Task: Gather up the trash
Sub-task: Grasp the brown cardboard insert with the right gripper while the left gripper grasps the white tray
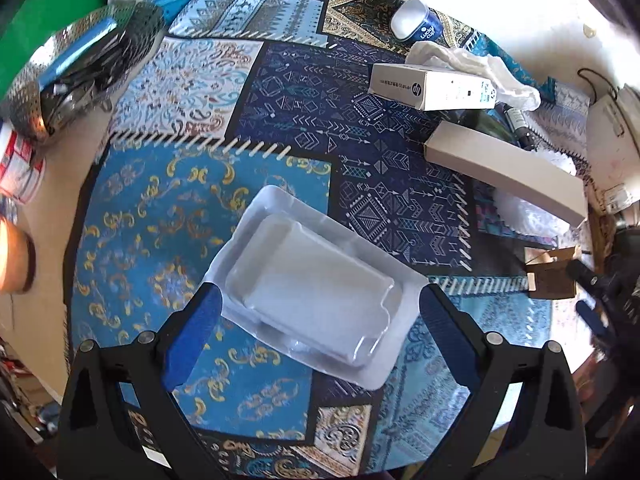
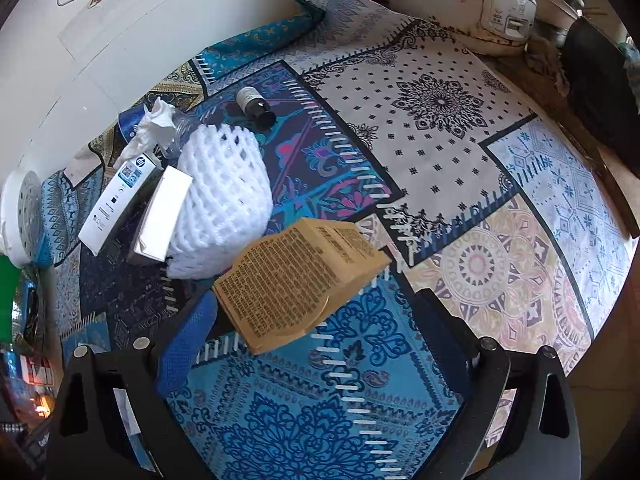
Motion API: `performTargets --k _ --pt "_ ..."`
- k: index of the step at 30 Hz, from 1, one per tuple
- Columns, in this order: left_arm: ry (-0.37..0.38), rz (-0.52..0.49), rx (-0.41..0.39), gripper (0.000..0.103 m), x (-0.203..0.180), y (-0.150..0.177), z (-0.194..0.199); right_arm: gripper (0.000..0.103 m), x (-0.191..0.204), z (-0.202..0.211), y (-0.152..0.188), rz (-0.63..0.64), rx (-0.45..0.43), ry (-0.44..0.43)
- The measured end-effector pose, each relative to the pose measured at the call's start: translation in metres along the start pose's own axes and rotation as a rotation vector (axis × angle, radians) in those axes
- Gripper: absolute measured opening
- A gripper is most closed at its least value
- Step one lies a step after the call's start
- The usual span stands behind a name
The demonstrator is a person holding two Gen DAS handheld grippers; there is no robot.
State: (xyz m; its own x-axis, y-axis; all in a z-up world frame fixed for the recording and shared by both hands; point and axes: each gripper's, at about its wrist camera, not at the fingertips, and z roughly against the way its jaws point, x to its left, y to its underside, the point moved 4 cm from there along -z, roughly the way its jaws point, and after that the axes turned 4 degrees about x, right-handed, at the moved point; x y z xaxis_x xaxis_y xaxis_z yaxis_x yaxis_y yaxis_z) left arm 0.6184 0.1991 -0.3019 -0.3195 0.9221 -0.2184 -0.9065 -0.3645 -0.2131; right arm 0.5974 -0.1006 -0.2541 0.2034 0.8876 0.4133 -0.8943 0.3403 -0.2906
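Left tongs [image 1: 320, 312] gape astride plastic tray [image 1: 316, 280] — right tongs [image 2: 316, 316] spread around brown box [image 2: 296, 284].

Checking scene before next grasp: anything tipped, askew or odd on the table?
Yes. The blue paper cup lies on its side at the far edge. The small dark bottle is also tipped over. A crumpled tissue sprawls behind the HP box. No spill visible.

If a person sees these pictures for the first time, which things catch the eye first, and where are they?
The bright patchwork tablecloth covers the whole table. In the left wrist view a clear plastic tray lies between the fingers of the open left hand-held gripper. In the right wrist view a brown printed box sits before the open right hand-held gripper, with white foam netting behind it.
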Motion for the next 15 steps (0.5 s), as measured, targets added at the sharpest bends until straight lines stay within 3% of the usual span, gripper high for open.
performTargets --k 7,12,15 --pt "0.101 0.065 0.015 0.099 -0.009 0.000 -0.004 0.078 -0.029 0.004 0.017 0.029 0.023 0.030" --pt "0.103 -0.045 0.003 0.099 -0.036 -0.007 -0.011 0.068 -0.047 0.004 0.028 0.026 0.042 0.042" --pt "0.079 -0.134 0.016 0.099 -0.052 -0.012 -0.013 0.068 -0.055 0.005 0.034 0.018 0.058 0.031"
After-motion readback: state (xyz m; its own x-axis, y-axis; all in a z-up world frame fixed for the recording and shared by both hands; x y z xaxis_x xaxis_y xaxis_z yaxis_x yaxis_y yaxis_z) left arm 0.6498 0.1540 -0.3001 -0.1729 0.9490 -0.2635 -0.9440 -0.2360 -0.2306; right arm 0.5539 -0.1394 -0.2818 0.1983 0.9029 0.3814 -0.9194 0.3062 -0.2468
